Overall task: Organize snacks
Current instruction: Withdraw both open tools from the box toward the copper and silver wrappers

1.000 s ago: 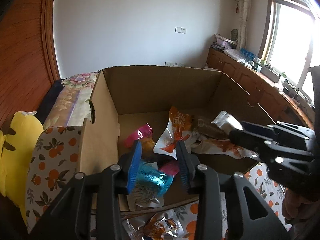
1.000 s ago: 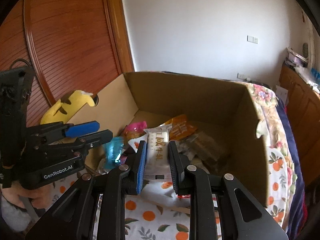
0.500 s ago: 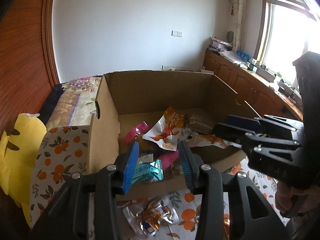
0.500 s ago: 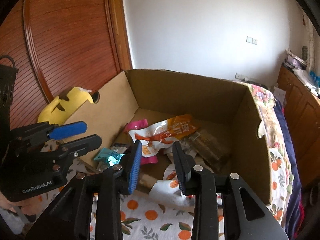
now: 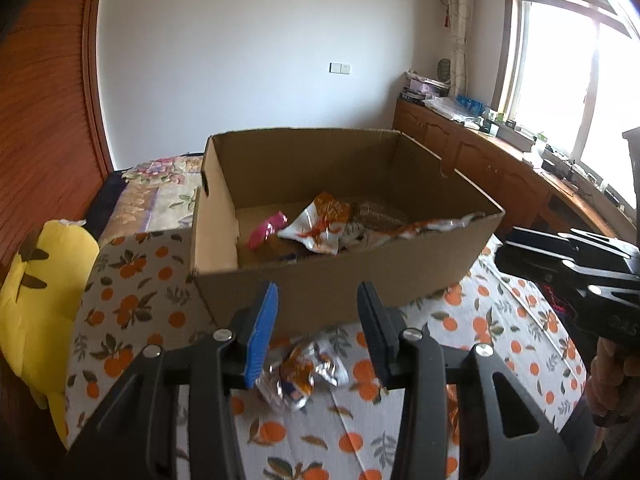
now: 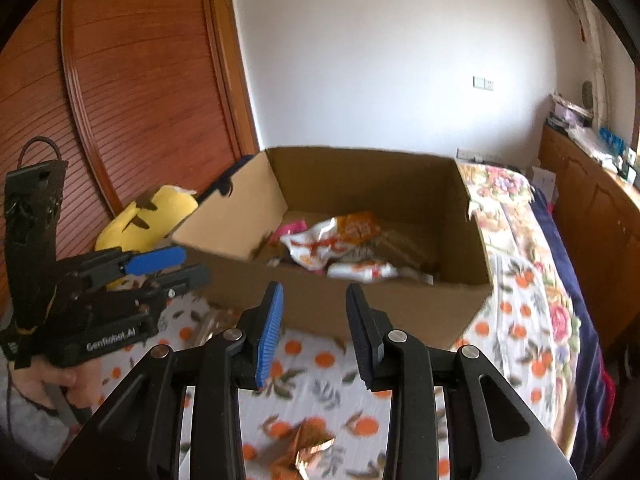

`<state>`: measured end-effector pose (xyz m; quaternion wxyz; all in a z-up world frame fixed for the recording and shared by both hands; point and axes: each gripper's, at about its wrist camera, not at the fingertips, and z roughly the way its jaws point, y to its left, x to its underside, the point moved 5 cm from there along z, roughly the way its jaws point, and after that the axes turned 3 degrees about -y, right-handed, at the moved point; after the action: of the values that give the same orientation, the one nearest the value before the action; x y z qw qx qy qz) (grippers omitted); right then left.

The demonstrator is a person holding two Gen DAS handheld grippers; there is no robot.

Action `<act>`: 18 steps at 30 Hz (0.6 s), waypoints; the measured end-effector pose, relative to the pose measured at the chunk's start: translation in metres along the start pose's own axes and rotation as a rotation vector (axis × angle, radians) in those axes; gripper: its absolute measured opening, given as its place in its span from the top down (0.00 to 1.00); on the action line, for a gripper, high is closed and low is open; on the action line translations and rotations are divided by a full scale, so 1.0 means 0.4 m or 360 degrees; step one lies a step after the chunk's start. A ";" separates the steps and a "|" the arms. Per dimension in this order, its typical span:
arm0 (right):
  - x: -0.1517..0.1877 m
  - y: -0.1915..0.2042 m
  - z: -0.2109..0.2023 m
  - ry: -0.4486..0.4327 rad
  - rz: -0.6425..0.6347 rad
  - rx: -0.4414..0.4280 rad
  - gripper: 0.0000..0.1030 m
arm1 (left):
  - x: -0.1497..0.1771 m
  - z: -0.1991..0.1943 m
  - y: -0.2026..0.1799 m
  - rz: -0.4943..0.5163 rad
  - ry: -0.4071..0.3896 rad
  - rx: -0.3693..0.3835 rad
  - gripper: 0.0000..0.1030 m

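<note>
While both hands hang empty near the box: the labelled facts below give the layout.

Left hand-held gripper (image 5: pixel 316 328): released, jaws spread, nothing between them; it hovers on the near side of the cardboard box (image 5: pixel 360 280), aimed at its near wall.

Right hand-held gripper (image 6: pixel 314 330): also released and empty, jaws apart, hovering above the bedspread short of the box.

Next snack: a crinkled silver-and-orange packet (image 5: pixel 304 368) lies loose on the bedspread, just below and slightly near of the left fingertips, between them and the box wall.

Key relation: that packet sits almost straight under the left gripper's gap, so the left hand looks the nearer one; I judge a short drop forward and down would reach it. Its long axis is hard to read from the crumpled foil.

Second loose snack: a gold-orange wrapper (image 6: pixel 300 454) lies near the right gripper's base, blurred.

Snacks already stored: an orange-and-white bag (image 5: pixel 320 226), a pink packet (image 5: pixel 266 232) and other wrappers lie in the box's bottom.

Surface: a bed (image 5: pixel 132 292) covered in a white sheet printed with oranges and leaves; a floral quilt lies farther back.

Room: a yellow plush (image 5: pixel 36 292) at the left, a wooden sliding door (image 6: pixel 132 92), a white wall, and a wooden cabinet run (image 5: pixel 500 172) under a bright window at the right.
</note>
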<state>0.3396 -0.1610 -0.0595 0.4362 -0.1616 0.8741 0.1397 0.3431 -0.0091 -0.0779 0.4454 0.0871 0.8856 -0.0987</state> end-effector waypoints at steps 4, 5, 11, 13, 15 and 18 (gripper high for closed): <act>0.053 0.007 -0.016 0.0040 0.0030 0.0015 0.66 | 0.043 -0.012 0.000 -0.0012 0.0029 -0.0001 0.59; 0.072 0.007 -0.016 0.0058 0.0048 0.0021 0.65 | 0.053 -0.015 -0.001 -0.0009 0.0036 -0.0003 0.59; 0.154 0.005 -0.018 0.0136 0.0102 0.0045 0.65 | 0.098 -0.028 -0.001 -0.0002 0.0056 -0.0008 0.59; 0.178 0.006 -0.013 0.0167 0.0115 0.0040 0.64 | 0.109 -0.033 0.001 -0.0004 0.0064 -0.0016 0.59; 0.207 0.007 -0.006 0.0203 0.0132 0.0043 0.64 | 0.119 -0.036 0.007 -0.0013 0.0068 -0.0012 0.59; 0.247 0.011 0.005 0.0251 0.0141 0.0050 0.64 | 0.141 -0.038 0.012 -0.0019 0.0089 -0.0015 0.59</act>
<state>0.2832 -0.1722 -0.1398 0.3619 -0.1265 0.9141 0.1319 0.2991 0.0030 -0.1148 0.4203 0.0825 0.8986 -0.0948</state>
